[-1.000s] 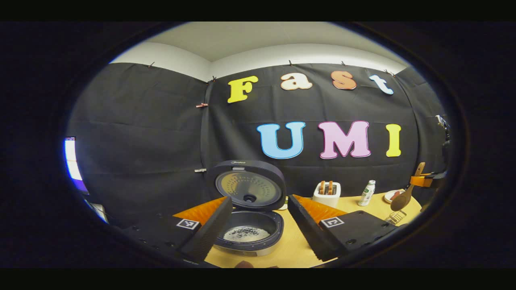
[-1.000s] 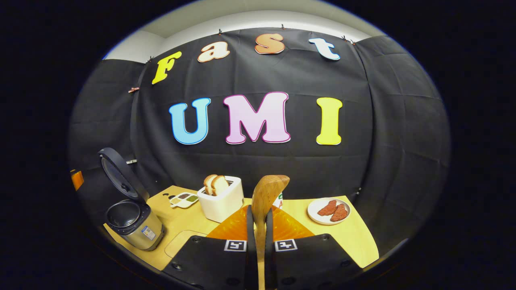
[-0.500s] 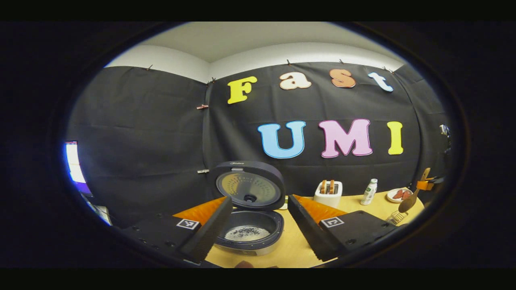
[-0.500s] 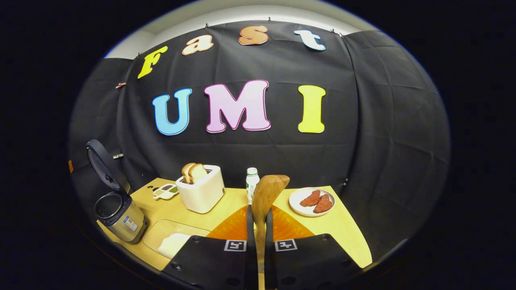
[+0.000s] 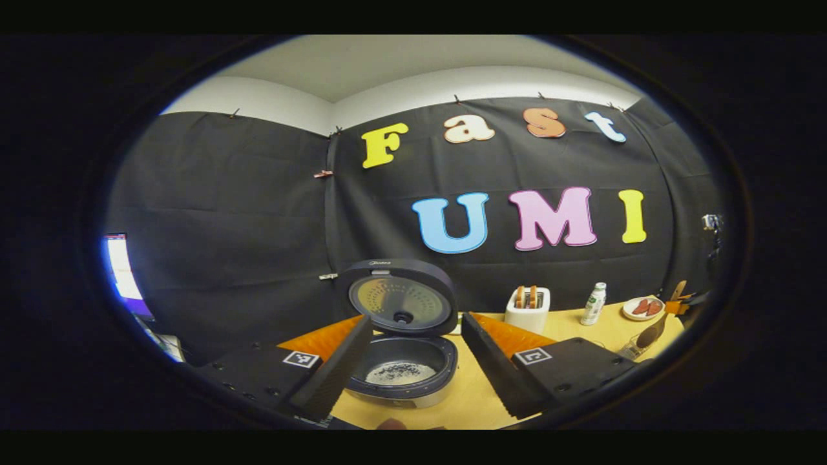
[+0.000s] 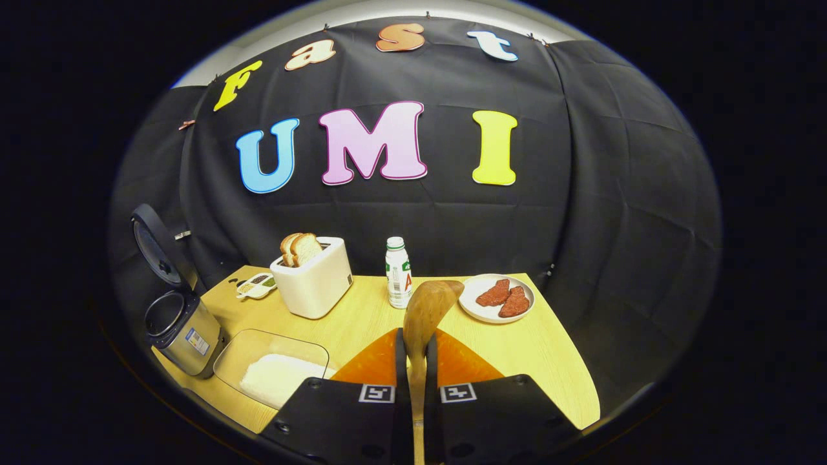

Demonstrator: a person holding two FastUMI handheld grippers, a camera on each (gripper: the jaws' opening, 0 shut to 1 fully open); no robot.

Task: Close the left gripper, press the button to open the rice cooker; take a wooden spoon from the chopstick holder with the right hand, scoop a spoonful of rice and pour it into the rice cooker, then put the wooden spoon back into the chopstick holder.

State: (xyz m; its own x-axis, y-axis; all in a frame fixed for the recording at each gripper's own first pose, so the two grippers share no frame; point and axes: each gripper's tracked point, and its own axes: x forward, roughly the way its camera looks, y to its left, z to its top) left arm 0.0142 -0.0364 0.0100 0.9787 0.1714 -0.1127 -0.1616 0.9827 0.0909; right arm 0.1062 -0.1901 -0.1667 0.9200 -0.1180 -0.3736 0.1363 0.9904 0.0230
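While the round dark rice cooker (image 5: 400, 352) stands with its domed lid tipped back and a thin scatter of grains in the pot, the next move seems to belong to the right gripper (image 6: 413, 352), whose two fingers are clamped on the handle of the long wooden spoon (image 6: 423, 320). The spoon's long axis runs straight out ahead along those fingers, its oval bowl leading and lifted above the pale wooden table (image 6: 555, 361). From where that bowl points, the clear shallow tray of white rice (image 6: 274, 371) lies low and to the left, near the table's front edge, and the cooker (image 6: 177, 326) stands just beyond the tray's left end, nearly touching it.

I'd judge the lid-opening done and the scoop not yet made: the spoon bowl looks empty, though only its back shows. To reach the rice, the spoon would need to swing left and dip bowl-first into the tray.

The left gripper (image 5: 413, 361) hangs just above the open cooker, its fingers spread wide apart on either side of the pot and gripping nothing. In its view the spoon (image 5: 649, 332) shows far off at the right edge. The right hand is plainly the one placed for the tray.

Beyond stand a white toaster with bread slices (image 6: 313, 281), a small white bottle (image 6: 398, 271) and a white plate of reddish pieces (image 6: 497, 298), all well apart from the tray. Where the chopstick holder stands I cannot tell for certain.
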